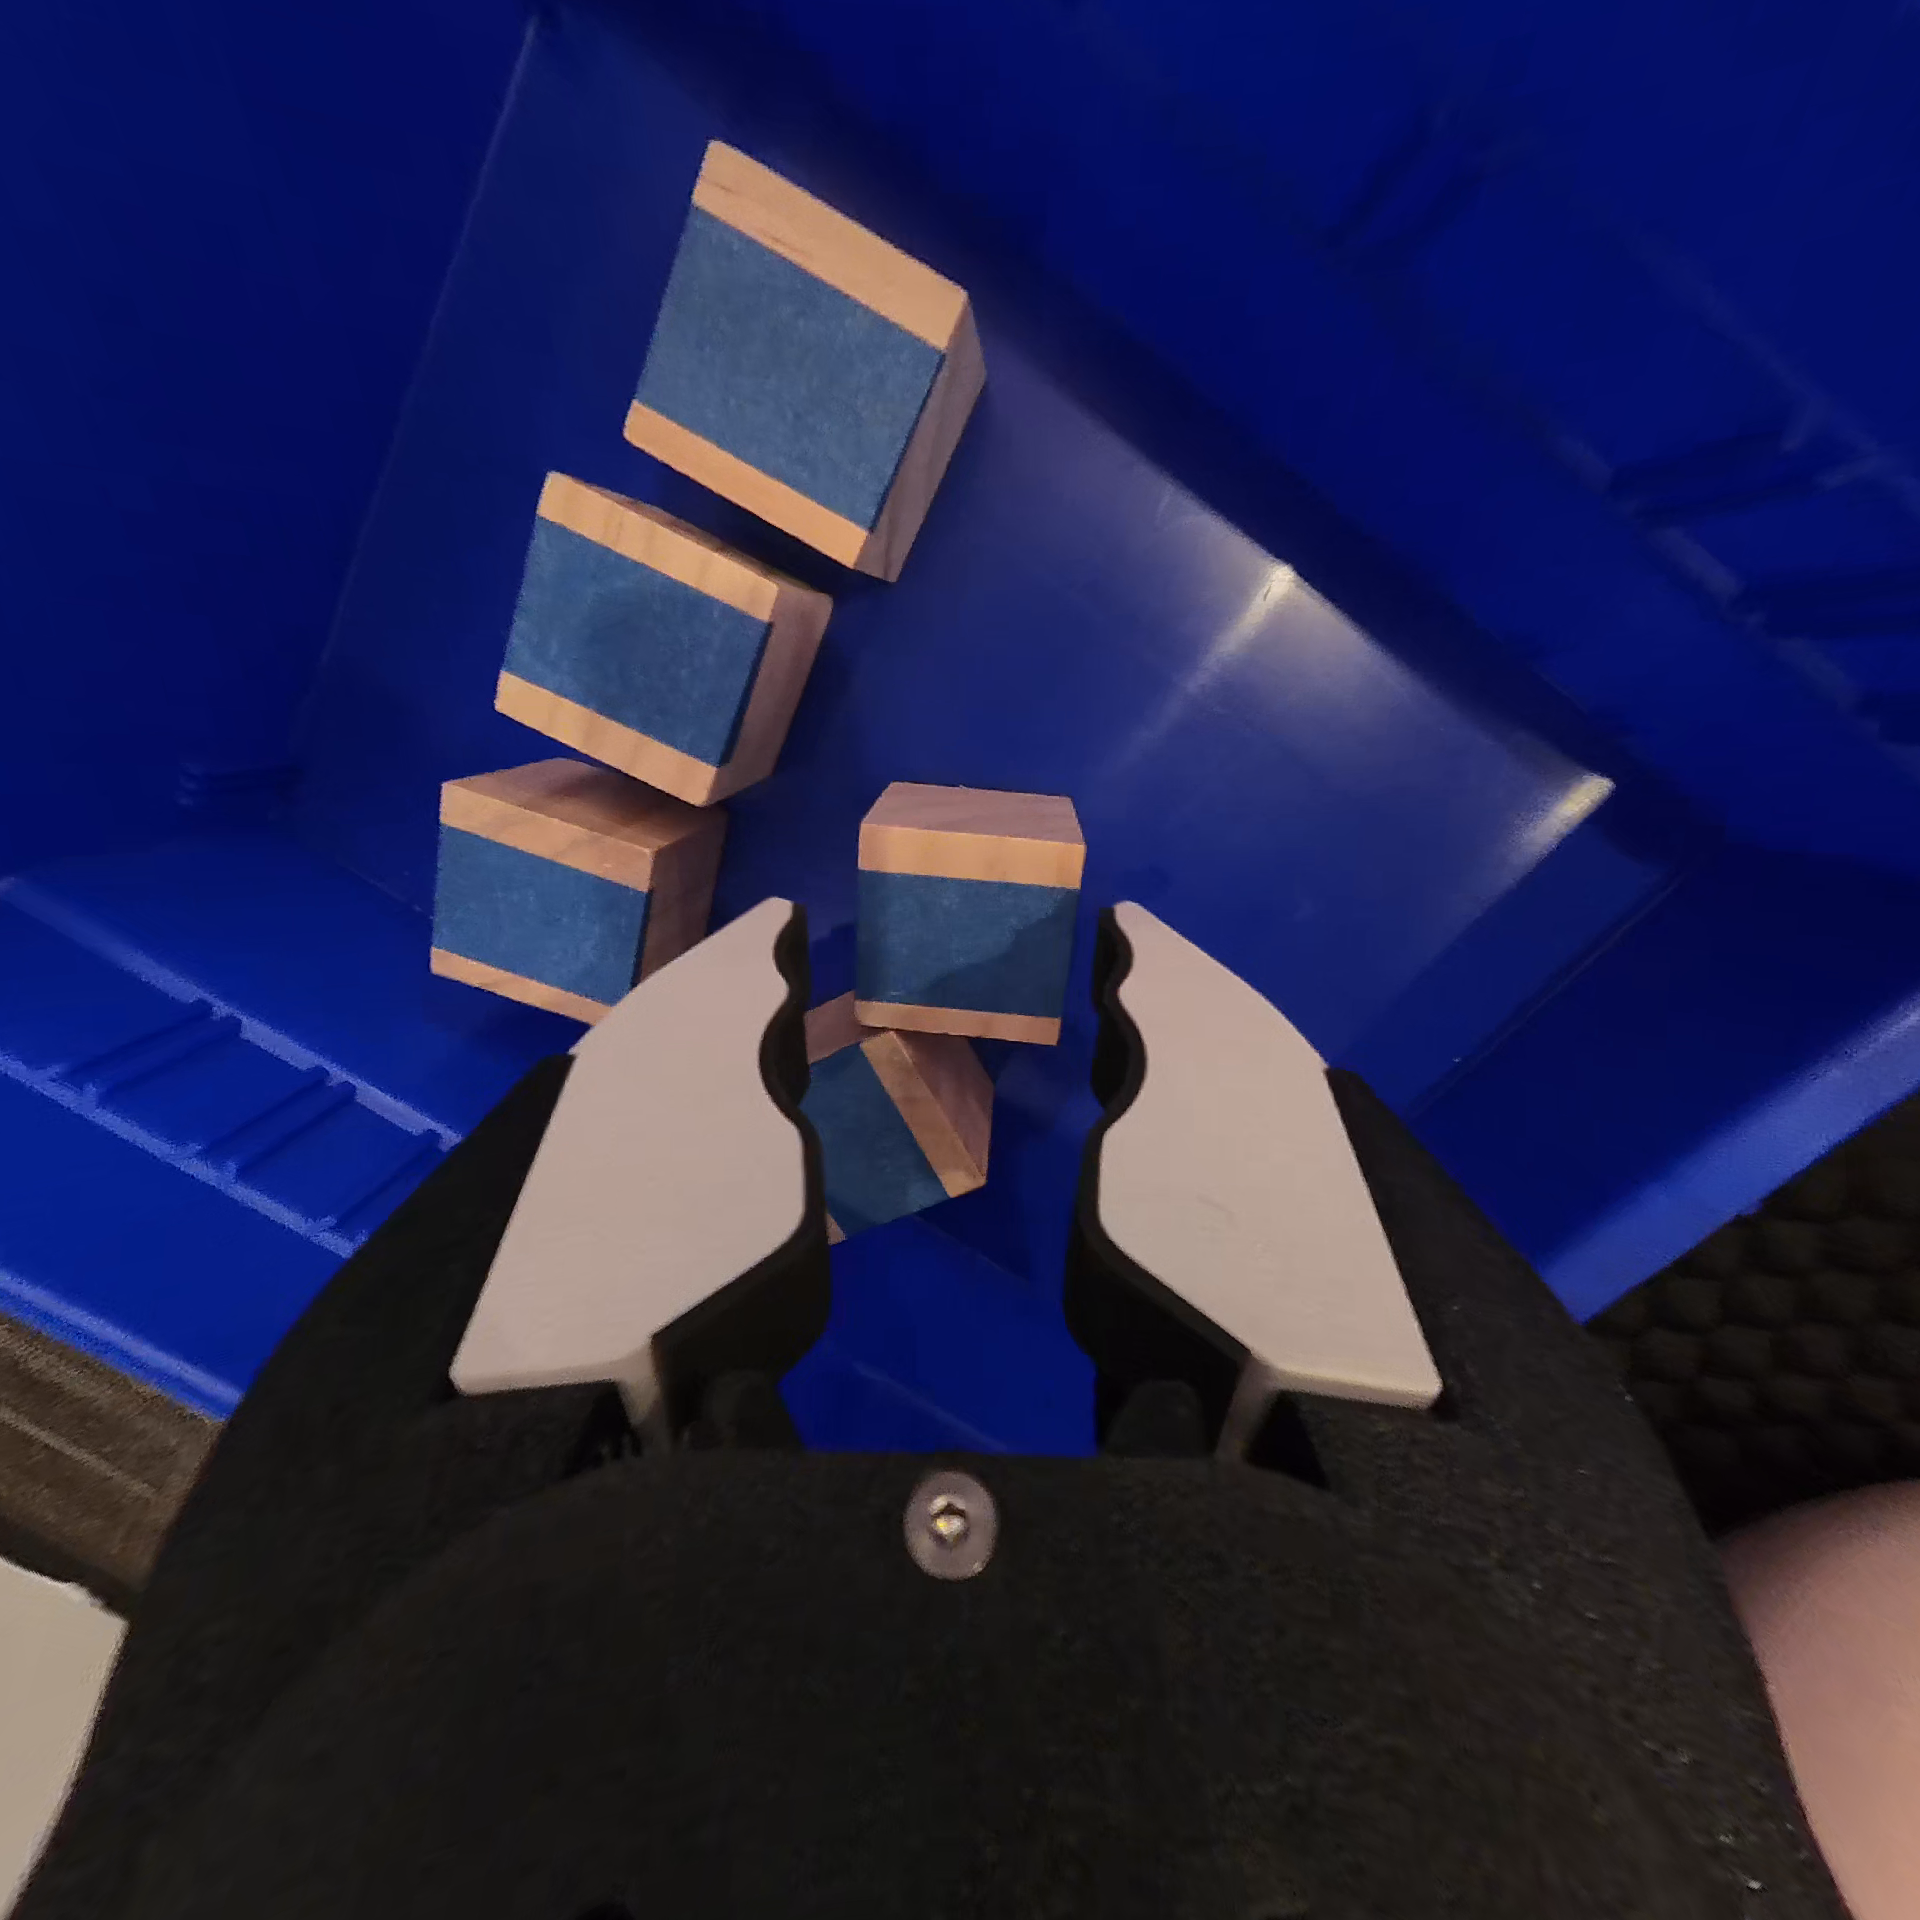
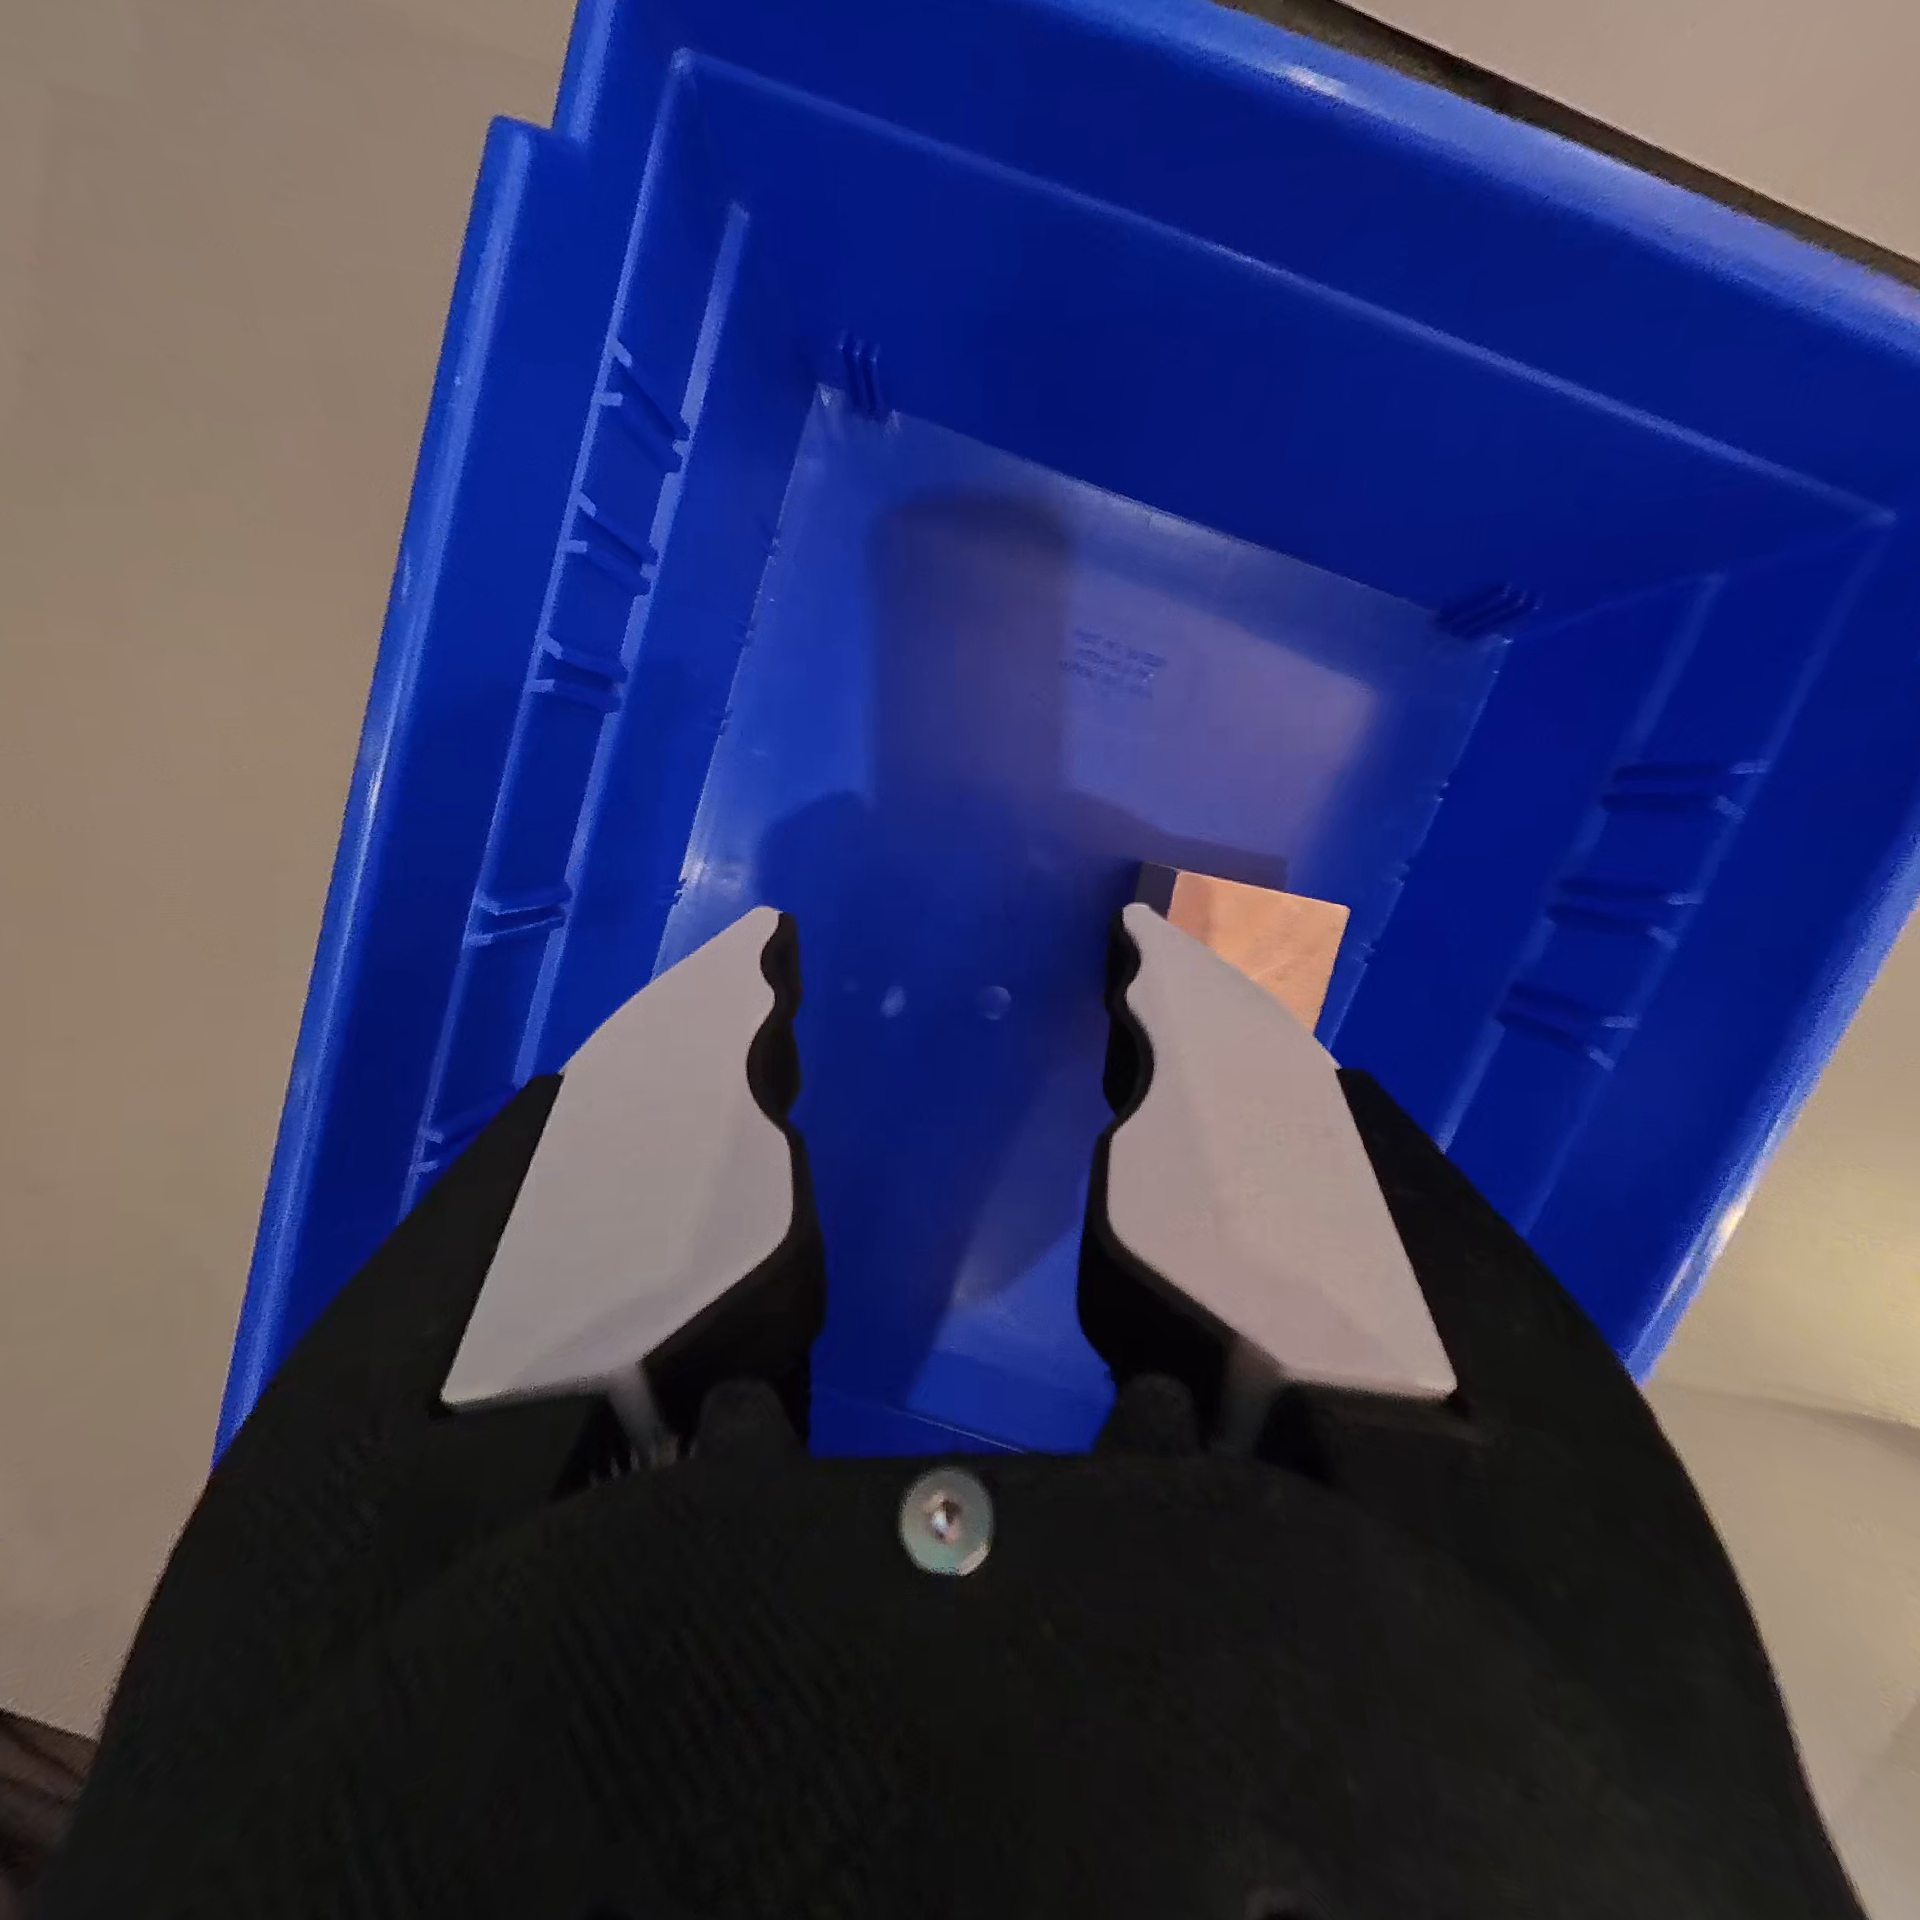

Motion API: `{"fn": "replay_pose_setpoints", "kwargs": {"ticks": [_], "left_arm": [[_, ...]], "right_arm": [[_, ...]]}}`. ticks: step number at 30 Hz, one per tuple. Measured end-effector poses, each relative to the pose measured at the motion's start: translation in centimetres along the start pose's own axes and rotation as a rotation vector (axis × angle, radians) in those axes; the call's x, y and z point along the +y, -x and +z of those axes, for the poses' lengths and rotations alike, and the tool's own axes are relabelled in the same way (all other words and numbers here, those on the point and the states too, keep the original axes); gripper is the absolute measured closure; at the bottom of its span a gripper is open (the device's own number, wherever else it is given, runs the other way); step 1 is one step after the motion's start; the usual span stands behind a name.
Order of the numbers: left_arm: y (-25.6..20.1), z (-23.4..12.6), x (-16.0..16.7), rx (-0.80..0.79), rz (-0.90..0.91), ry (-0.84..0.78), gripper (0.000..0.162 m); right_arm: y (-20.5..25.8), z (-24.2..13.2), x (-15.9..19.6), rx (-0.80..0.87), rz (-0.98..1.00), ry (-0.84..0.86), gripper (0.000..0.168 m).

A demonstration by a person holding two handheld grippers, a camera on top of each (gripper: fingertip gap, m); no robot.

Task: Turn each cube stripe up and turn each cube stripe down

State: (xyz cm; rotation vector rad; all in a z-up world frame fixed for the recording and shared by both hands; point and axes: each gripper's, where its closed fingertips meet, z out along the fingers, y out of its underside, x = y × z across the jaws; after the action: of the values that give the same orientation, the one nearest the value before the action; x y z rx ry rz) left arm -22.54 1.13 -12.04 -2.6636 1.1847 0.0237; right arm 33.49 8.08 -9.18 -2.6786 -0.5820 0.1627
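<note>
In the left wrist view, several wooden cubes with a blue tape stripe lie in a blue bin (image 1: 1299,665). Three stand in a column with the stripe facing me: top cube (image 1: 800,358), middle cube (image 1: 649,639), lower cube (image 1: 551,894). A fourth cube (image 1: 966,920) sits just beyond my fingertips, and a tilted fifth cube (image 1: 899,1127) lies between my fingers. My left gripper (image 1: 951,935) is open and empty above them. In the right wrist view, my right gripper (image 2: 951,940) is open and empty over a second blue bin (image 2: 1039,343). One cube (image 2: 1262,956) lies there, bare wood face showing, behind the right fingertip.
The left bin has sloped ribbed walls (image 1: 239,1049) and stands on a dark honeycomb mat (image 1: 1756,1320). A person's arm (image 1: 1839,1662) shows at the lower right. The right bin rests on a pale surface (image 2: 208,520) and its floor (image 2: 1039,727) is glossy.
</note>
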Motion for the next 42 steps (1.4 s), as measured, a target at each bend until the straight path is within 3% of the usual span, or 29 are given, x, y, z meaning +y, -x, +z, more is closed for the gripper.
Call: {"fn": "replay_pose_setpoints", "kwargs": {"ticks": [4,7,10,13,16,19,22,24,27,30,35,39,42], "left_arm": [[0.2,1.3,0.6,0.005,-0.001,0.054,0.108],[0.0,1.9,0.6,0.024,0.015,0.074,0.117],[1.0,0.6,0.3,-0.069,0.040,0.064,0.117],[2.0,-3.6,-2.4,-0.205,0.057,-0.133,0.117],[0.5,-10.5,-7.3,-0.250,0.073,-0.514,0.118],[-4.8,-17.0,-12.0,-0.090,0.140,-0.892,0.118],[-10.8,-21.6,-15.7,0.227,0.145,-1.162,0.118],[-14.3,-23.3,-17.3,0.497,0.111,-1.252,0.118],[-18.6,-23.2,-18.6,0.827,0.104,-1.210,0.118],[-21.8,-22.0,-19.5,0.951,0.146,-1.133,0.118],[-24.4,-21.0,-20.1,1.065,0.159,-1.071,0.118],[-25.7,-20.8,-19.9,1.152,0.177,-1.020,0.117],[-25.8,-20.5,-19.9,1.148,0.186,-1.014,0.118]], "right_arm": [[0.0,0.3,0.3,-0.006,-0.005,0.020,0.109],[0.1,0.5,0.4,-0.006,-0.011,0.028,0.109],[0.3,0.4,0.3,-0.004,-0.020,0.028,0.111],[0.4,-0.2,-0.4,0.018,-0.035,-0.005,0.113],[0.7,-2.0,-2.0,0.084,-0.050,-0.094,0.116],[1.9,-6.3,-5.4,0.255,-0.152,-0.308,0.117],[9.5,-12.1,-9.9,0.219,-0.438,-0.736,0.109],[17.0,-15.2,-10.1,0.102,-0.708,-0.996,0.105],[25.5,-17.6,-7.5,0.006,-1.015,-1.244,0.109],[29.7,-17.6,-5.9,0.021,-1.144,-1.308,0.107],[32.1,-17.7,-4.8,0.034,-1.211,-1.354,0.104],[32.5,-17.2,-4.5,0.062,-1.258,-1.349,0.122],[32.5,-17.1,-4.4,0.069,-1.268,-1.347,0.123]]}}
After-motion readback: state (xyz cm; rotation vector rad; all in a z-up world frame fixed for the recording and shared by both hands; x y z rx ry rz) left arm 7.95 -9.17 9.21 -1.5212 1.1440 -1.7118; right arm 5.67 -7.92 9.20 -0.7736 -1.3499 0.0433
